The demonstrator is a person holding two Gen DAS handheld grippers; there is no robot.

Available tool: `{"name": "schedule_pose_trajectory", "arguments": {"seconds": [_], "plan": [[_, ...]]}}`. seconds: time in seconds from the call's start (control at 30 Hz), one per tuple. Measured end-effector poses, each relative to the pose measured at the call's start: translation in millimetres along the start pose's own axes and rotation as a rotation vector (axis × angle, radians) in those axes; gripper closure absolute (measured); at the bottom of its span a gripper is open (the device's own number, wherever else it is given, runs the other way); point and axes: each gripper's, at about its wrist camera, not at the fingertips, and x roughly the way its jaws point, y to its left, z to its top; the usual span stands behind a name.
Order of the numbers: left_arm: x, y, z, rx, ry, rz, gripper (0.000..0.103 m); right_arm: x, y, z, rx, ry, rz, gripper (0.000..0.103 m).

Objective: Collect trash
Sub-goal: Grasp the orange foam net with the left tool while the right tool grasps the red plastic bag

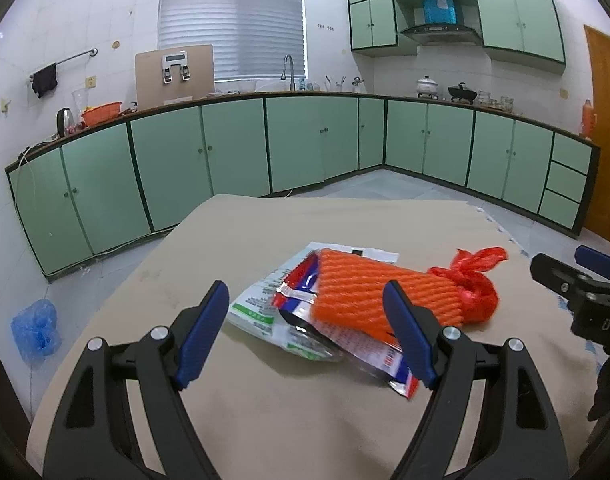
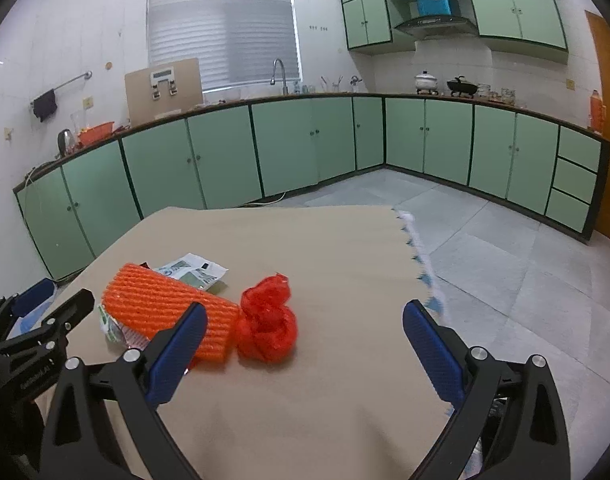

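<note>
Currently both my tools hover above the beige cloth-covered table (image 1: 265,400), nothing pinched. My left gripper (image 1: 305,332) has its blue pads spread wide; my right gripper (image 2: 305,354) is likewise spread and empty.

Trash sits in one loose pile mid-table: an orange ribbed foam sleeve (image 1: 381,296) on top, a knotted red mesh net (image 2: 271,330) touching its end, a red-and-blue glossy foil wrapper (image 1: 369,354) and a white-and-green printed plastic packet (image 1: 261,308) beneath.

Judgement: approach step, no item collected yet. No bin visible in either view.

Method note: take the net with the right tool at the knot, where it bunches firmly. For the left, lift the foam sleeve first; flat wrappers underneath may slide, so pinch a raised edge rather than pressing down.
</note>
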Motion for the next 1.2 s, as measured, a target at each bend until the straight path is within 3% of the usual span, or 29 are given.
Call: {"name": "schedule_pose_trajectory", "arguments": {"seconds": [0.37, 0.47, 0.63, 0.77, 0.93, 1.0, 1.07, 1.2], "plan": [[30.8, 18.3, 8.8, -0.031, 0.034, -0.009, 0.027, 59.7, 9.9, 1.4, -0.024, 0.144, 0.011, 0.02], [33.4, 21.6, 8.9, -0.038, 0.037, -0.018, 0.028, 70.9, 10.2, 2.1, -0.026, 0.189, 0.022, 0.028], [37.2, 16.4, 9.9, -0.033, 0.044, -0.037, 0.029, 79.5, 7.6, -1.1, -0.021, 0.244, 0.063, 0.062], [45.0, 8.9, 11.7, -0.022, 0.065, -0.055, 0.034, 73.9, 11.8, -2.6, -0.037, 0.226, 0.077, 0.064], [58.7, -1.1, 12.3, -0.007, 0.12, -0.093, 0.048, 70.7, 7.8, -2.6, -0.011, 0.219, 0.085, 0.065], [62.0, -4.6, 11.3, -0.006, 0.142, -0.113, 0.058, 70.5, 5.5, -2.1, 0.003, 0.22, 0.088, 0.065], [67.2, -7.9, 10.5, -0.008, 0.172, -0.141, 0.079, 69.3, 3.3, -3.0, 0.012, 0.22, 0.091, 0.065], [65.7, -9.9, 10.0, -0.017, 0.17, -0.137, 0.094, 66.4, 2.1, -3.8, 0.017, 0.216, 0.093, 0.065]]}}
